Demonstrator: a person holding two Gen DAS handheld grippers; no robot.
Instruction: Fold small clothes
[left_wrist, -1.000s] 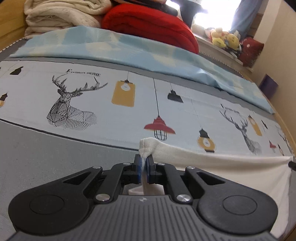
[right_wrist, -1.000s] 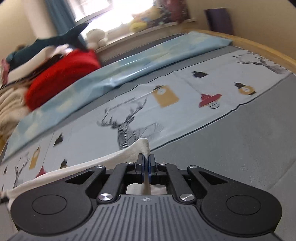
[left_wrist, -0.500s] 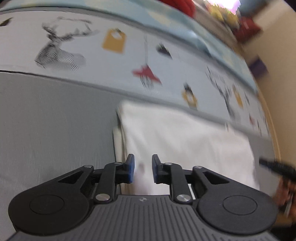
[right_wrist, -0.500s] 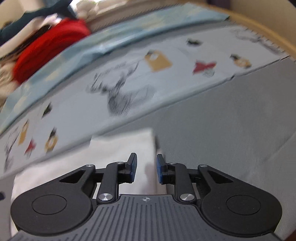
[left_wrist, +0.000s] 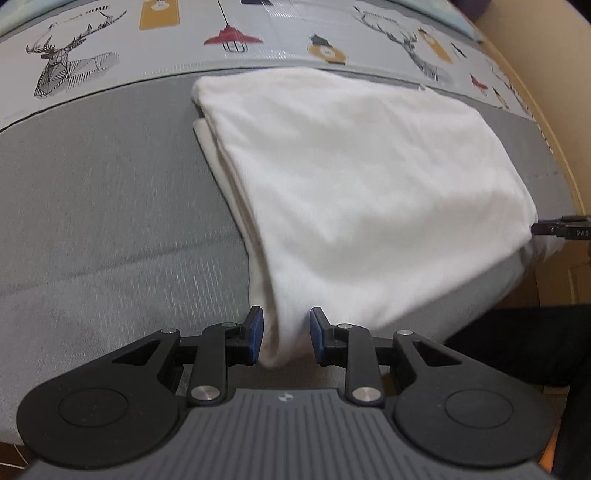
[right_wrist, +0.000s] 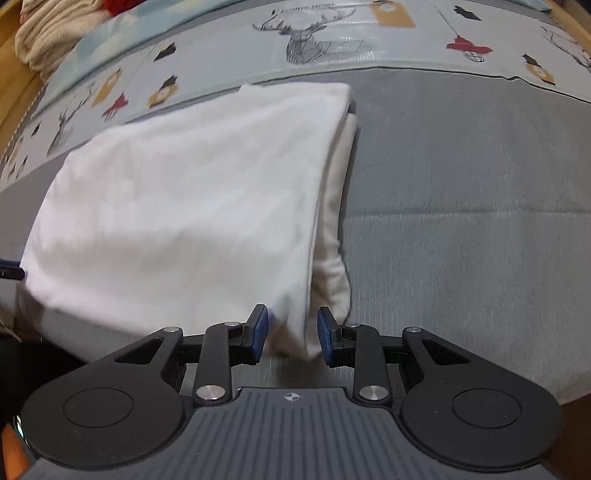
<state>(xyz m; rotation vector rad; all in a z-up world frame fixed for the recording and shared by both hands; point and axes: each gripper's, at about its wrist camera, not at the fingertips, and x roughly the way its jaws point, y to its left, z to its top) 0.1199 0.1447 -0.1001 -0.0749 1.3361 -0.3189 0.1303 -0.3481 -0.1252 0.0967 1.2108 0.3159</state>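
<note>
Your white garment (left_wrist: 354, 184) lies folded on the grey part of the bedspread (left_wrist: 92, 229), its far edge just touching the printed band with deer and lamps (left_wrist: 236, 35). Its long axis runs left to right across the bed, and its near edge hangs toward you — one near corner at each tool.

Your left gripper (left_wrist: 282, 341) stands with its blue pads parted, and the garment's near left corner droops into the gap between them without being pinched. Your right gripper (right_wrist: 291, 336) is likewise spread, with the near right corner sitting between its pads, unclamped as far as the slightly blurred cloth lets you judge. In the left view the right tool's tip shows at the garment's right edge, so the two tools sit at opposite ends of the same near hem.

So the cloth lies straight ahead and away from both sets of tongs, and neither hand is nearer — each already has its own corner. If you mean to fold again, the next move likely turns on closing on both corners together and carrying them far, toward the printed band. Along the left side a lower layer peeks out beside the top one; watch that you catch both layers.
</note>
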